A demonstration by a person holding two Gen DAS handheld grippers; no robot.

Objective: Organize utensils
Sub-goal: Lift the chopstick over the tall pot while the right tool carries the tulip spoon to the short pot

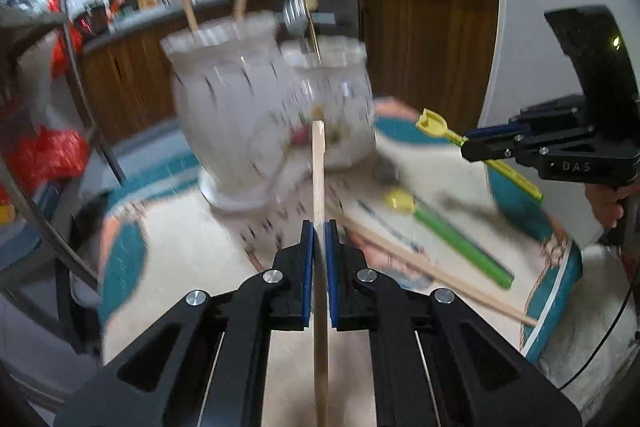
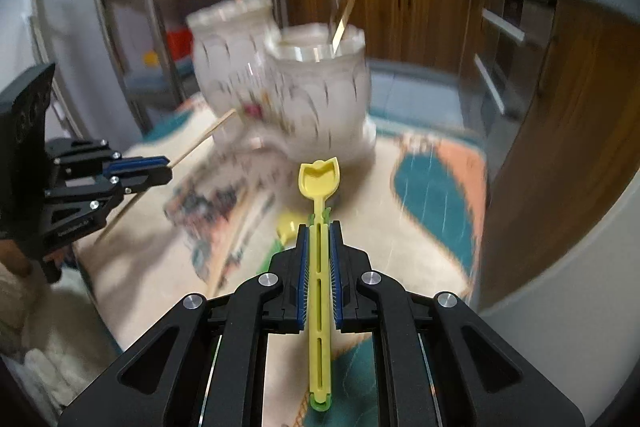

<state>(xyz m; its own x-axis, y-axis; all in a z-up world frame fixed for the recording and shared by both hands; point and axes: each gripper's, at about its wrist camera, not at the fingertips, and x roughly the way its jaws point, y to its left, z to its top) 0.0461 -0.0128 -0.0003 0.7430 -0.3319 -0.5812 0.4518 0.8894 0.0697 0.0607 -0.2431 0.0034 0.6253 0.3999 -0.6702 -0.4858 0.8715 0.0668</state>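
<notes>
I've got the left gripper (image 1: 319, 227) clamped on a wooden chopstick (image 1: 318, 163) and the right gripper (image 2: 319, 231) clamped on a yellow spoon (image 2: 319, 179), both lifted short of the two holders (image 2: 316, 95), presumably for sorting by type; only the left view shows the green-handled spoon (image 1: 460, 239) on the mat (image 1: 192, 259).

Desk (image 1: 192, 251) under a patterned cream, teal and orange cloth (image 2: 436, 195), bearing two white ribbed vases (image 1: 228, 107) side by side, a green-handled yellow spoon (image 1: 448, 235) and loose wooden chopsticks (image 1: 420, 263).
</notes>
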